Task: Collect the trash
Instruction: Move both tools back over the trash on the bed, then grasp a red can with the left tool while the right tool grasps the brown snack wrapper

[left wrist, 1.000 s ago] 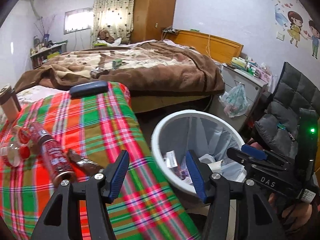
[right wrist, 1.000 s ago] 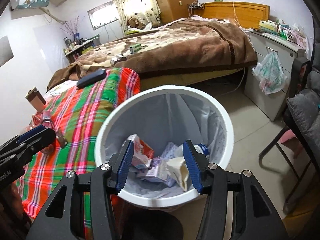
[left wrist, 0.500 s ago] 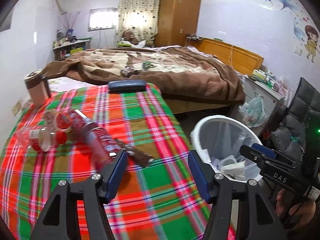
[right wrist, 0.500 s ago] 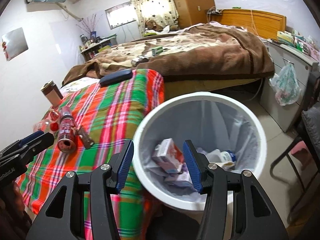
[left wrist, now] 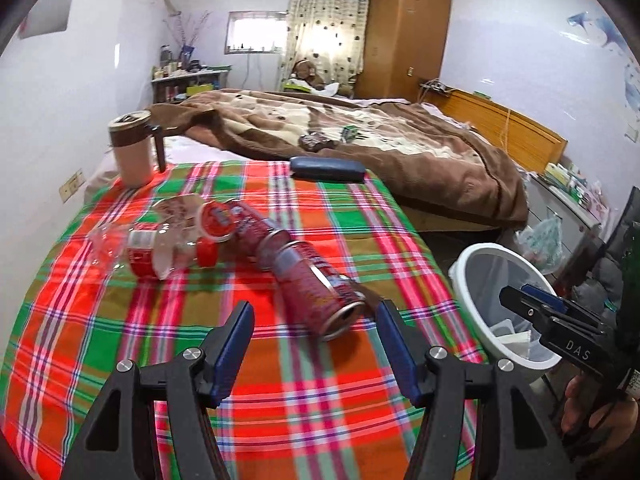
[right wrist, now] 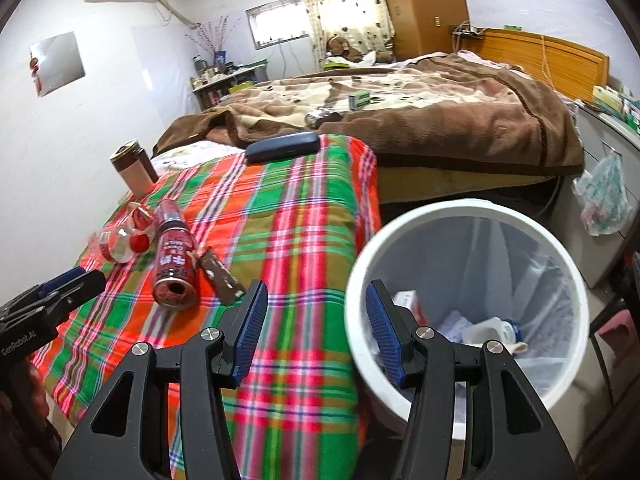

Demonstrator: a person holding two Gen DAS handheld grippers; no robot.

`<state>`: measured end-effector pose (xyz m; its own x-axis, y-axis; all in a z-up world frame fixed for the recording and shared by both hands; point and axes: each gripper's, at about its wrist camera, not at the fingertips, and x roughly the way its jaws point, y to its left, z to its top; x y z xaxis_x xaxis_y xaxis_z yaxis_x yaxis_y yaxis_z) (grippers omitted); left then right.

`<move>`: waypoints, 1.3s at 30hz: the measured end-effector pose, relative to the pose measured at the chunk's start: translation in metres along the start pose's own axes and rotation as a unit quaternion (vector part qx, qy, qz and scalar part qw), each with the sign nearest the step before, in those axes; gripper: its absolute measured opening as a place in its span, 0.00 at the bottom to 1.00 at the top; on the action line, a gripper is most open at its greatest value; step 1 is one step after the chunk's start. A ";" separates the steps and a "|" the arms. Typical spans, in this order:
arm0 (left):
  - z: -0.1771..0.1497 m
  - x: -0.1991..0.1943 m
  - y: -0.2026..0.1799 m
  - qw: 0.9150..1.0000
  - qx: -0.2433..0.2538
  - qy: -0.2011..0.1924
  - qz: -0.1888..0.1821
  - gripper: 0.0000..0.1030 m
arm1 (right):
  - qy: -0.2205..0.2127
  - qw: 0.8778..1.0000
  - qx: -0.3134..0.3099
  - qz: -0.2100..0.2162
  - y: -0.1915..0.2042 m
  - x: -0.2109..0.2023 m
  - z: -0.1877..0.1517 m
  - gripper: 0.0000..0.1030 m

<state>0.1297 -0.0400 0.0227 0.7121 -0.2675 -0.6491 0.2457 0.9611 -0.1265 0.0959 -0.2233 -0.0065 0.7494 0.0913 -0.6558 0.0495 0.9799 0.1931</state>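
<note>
Trash lies on the plaid-covered worktop: a red drink can on its side, a brown wrapper touching it, crumpled clear plastic beyond. The can looks light, thin-walled, smooth and dentable; take it across its round middle. Left gripper and right gripper both gape empty beside the white bin.

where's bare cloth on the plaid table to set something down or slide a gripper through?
Free: the plaid cloth from the red can to the near edge, and the strip between the can and the dark case. Crowded: the far left, with the crushed bottle, red lid and mug. A brown wrapper lies beside the can.
</note>
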 end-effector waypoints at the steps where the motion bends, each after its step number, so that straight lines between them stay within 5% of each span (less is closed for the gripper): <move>1: -0.001 0.001 0.004 1.000 -0.003 0.001 0.003 0.61 | 0.002 1.000 -0.003 0.002 0.002 0.003 0.000 0.51; 26: 0.010 0.039 0.042 0.998 -0.045 0.032 0.001 0.67 | 0.101 0.983 -0.139 0.062 0.059 0.091 0.009 0.51; 39: 0.026 0.083 0.027 0.996 -0.063 0.064 -0.025 0.68 | 0.112 0.981 -0.138 0.082 0.057 0.103 0.018 0.50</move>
<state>0.2129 -0.0382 -0.0148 0.6098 -0.3120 -0.7286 0.1881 0.9500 -0.2494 0.1877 -0.1612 -0.0493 0.5671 0.2586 -0.7820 -0.2637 0.9565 0.1250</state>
